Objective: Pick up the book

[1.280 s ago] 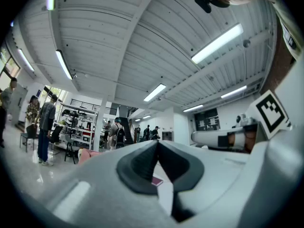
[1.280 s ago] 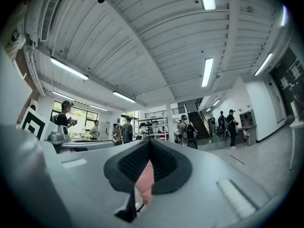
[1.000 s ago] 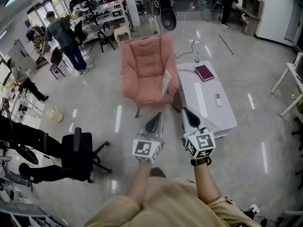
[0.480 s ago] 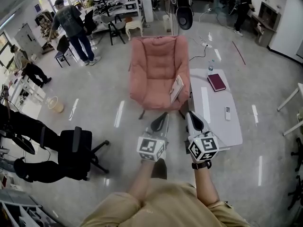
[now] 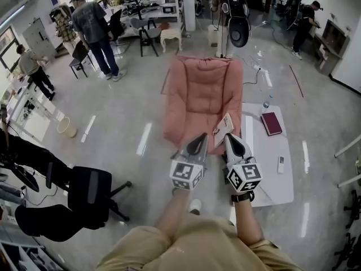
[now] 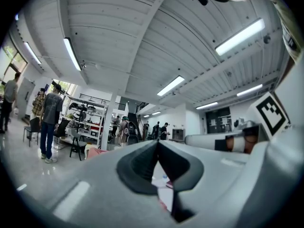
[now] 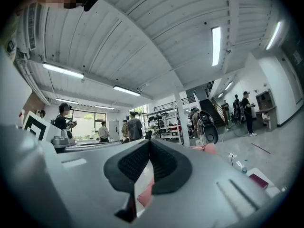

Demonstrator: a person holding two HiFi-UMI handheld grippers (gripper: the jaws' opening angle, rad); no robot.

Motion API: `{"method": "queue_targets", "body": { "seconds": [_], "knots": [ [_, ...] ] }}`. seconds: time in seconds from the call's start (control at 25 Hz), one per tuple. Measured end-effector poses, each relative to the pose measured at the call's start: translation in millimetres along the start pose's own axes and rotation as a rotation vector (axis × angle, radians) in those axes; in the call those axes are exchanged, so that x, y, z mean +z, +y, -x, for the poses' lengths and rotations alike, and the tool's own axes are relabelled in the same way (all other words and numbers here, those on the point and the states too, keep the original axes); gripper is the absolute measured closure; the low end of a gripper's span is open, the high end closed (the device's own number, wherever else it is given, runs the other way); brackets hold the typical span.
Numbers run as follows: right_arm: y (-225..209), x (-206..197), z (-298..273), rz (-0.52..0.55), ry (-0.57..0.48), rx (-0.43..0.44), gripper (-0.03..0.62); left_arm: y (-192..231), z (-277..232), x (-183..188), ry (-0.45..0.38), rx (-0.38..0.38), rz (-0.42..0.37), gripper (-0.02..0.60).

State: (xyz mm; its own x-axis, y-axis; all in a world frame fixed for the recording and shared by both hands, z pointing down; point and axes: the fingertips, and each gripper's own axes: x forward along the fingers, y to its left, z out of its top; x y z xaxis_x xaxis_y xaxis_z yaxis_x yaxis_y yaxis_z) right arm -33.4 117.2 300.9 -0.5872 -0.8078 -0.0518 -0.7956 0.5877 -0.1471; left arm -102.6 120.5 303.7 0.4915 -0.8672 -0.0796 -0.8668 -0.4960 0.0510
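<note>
While both grippers point level at the pink armchair, this looks like the approach: left gripper and right gripper are each closed on nothing. 1 pale book leans in the seat just ahead; 1 maroon book lies on the white table. Next, a gripper must open around a book's edge. The contents of the floor bucket can't be made out.

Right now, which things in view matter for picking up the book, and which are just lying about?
Job: left gripper, shut; right gripper, shut; pale book leaning in the pink armchair; dark red book on the white table, a second candidate.

Lying about: remote and water bottle on that table; black office chair on the floor.
</note>
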Motion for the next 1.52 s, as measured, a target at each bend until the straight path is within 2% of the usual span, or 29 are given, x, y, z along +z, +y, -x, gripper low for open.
{"method": "queue_targets", "body": {
  "seconds": [0.2, 0.36, 0.52, 0.68, 0.8, 1.0, 1.12, 1.2, 1.28, 1.36, 1.52],
  "knots": [
    [-13, -15, -74, 0.006, 0.019, 0.012, 0.590, 65, -40, -16, 0.017, 0.013, 0.023, 0.580],
    [-37, -27, -102, 0.013, 0.060, -0.011, 0.589, 89, -72, -36, 0.047, 0.010, 0.076, 0.580],
    [-82, -46, -117, -0.018, 0.091, -0.069, 0.590, 90, -106, -60, 0.082, -0.030, 0.096, 0.580],
    [-138, -69, -146, -0.041, 0.120, -0.094, 0.589, 110, -149, -87, 0.113, -0.021, 0.106, 0.580],
    [-196, -93, -167, -0.061, 0.168, -0.120, 0.589, 121, -195, -115, 0.136, -0.021, 0.126, 0.580],
    [-299, -165, -203, -0.128, 0.313, -0.175, 0.588, 129, -276, -189, 0.258, -0.040, 0.119, 0.580],
    [-350, -220, -219, -0.185, 0.415, -0.190, 0.570, 141, -311, -236, 0.324, -0.021, 0.151, 0.580],
    [-369, -260, -220, -0.241, 0.493, -0.201, 0.555, 144, -324, -267, 0.381, -0.011, 0.201, 0.580],
    [-377, -301, -217, -0.289, 0.585, -0.184, 0.488, 145, -329, -295, 0.444, -0.012, 0.250, 0.580],
    [-387, -340, -226, -0.304, 0.675, -0.161, 0.450, 153, -343, -319, 0.482, -0.010, 0.267, 0.580],
    [-401, -414, -239, -0.258, 0.832, -0.119, 0.357, 165, -363, -361, 0.545, -0.005, 0.276, 0.580]
  ]
}}
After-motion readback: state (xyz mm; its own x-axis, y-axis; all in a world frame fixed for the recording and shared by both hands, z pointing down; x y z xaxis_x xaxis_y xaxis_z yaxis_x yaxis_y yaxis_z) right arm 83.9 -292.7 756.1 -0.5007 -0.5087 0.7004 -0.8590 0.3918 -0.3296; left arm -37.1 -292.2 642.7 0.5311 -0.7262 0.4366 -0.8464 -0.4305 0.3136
